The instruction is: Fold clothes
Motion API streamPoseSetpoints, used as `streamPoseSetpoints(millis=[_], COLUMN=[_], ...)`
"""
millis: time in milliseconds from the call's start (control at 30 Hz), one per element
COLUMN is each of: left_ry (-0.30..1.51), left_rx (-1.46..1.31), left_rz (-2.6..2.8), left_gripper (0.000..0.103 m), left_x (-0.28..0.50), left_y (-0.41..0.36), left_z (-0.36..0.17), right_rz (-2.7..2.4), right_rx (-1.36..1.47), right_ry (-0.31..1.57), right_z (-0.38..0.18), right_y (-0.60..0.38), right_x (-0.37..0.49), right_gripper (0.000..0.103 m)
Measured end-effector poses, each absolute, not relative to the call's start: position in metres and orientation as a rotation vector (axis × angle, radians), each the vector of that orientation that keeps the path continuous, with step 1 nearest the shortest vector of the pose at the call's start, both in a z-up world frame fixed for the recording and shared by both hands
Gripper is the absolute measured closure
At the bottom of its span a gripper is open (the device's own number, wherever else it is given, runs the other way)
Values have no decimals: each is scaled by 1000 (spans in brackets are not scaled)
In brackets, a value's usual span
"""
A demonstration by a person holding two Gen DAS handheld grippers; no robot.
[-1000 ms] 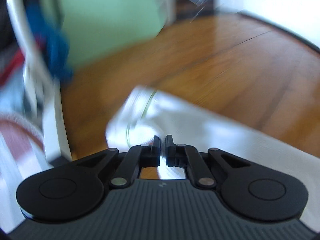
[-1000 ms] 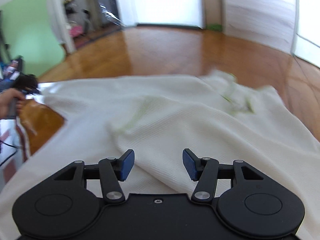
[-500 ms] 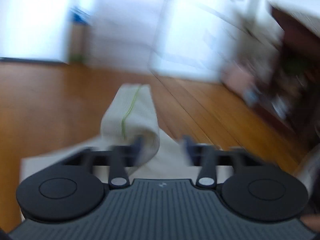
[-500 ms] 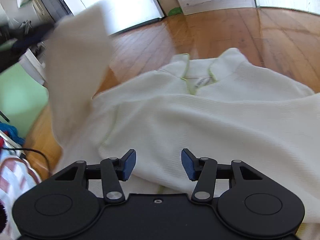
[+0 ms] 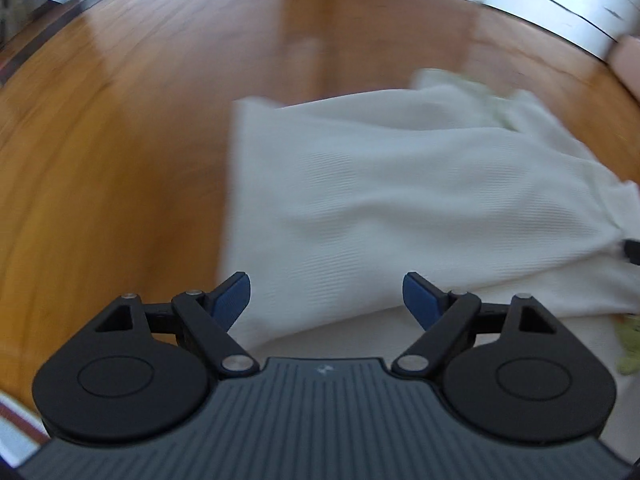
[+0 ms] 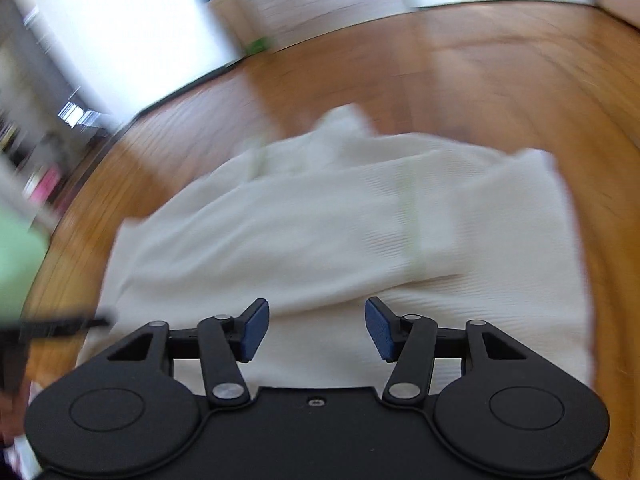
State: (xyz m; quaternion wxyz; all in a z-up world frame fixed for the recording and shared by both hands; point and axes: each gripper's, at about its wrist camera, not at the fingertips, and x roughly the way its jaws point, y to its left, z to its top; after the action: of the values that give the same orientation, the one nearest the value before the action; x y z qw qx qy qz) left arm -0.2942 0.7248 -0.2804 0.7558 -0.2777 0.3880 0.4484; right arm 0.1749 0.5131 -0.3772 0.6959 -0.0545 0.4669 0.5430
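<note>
**Soft knit, sleeve laid across, both grippers empty**

Garment [image 5: 400, 208]: a cream ribbed knit top lies flat on the wooden floor [image 5: 120, 128], collar at the far end, one sleeve [image 6: 320, 224] folded across the body. Left gripper [image 5: 326, 296] hovers over its near left edge, jaws wide, holding nothing; right gripper [image 6: 316, 328] hangs over the near hem, jaws likewise parted and empty. The cloth looks light, limp and slightly stretchy, so it likely sags if pinched mid-panel; hem corners or a folded edge seem the surer grip. Blur hides finer creases.
</note>
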Motion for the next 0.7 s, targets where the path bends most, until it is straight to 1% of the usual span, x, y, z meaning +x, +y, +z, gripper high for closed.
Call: streamPoseSetpoints(millis=[133,267,300,333,400,433,467,500,533,567,600,667,700], left_ry=[808,898,902,896,885,884,892,902,912,921,919,885,864], left_rx=[-563,-422,-371,-316,-196,-134,-92,-92,-112,-132,-172,-265,-313], left_rz=[950,928,934,942,953,949,947,954,964,974,987,1037,1068], left_gripper=[19,19,19,20,23,25,34,49,56,72,78,78,77], left_x=[-323,-318,-314,-309,-299,-293,-289,-289,-291,-293,-300,-323,-337], left_y=[709,693,690,688,682,679,677,679,682,685,689,700,706], left_z=[-290,-300,-302,-304,-306,-306,-307,-307,-308,-308,-308,-309,-310], right_rz=[1101,1124,1130,1135,1146,1151,1155,1168,1182,1196,1209,1237,1230], right_rx=[30,141,169,197,253,281,309,303,288,273,258,228,166], right_ry=[1152,1181,1187,1194,1207,1213,1219,1207,1190,1173,1156,1122,1103], right_z=[-391,-394,-394,-395,-396,-397,-397,-391,-383,-374,-366,-350,-346], right_y=[511,524,528,531,537,540,544,541,538,534,530,523,516], right_x=[205,211,213,215,218,219,221,217,212,206,201,191,184], right_gripper=[40,36,38,45,84,87,88,88,89,89,89,89,89])
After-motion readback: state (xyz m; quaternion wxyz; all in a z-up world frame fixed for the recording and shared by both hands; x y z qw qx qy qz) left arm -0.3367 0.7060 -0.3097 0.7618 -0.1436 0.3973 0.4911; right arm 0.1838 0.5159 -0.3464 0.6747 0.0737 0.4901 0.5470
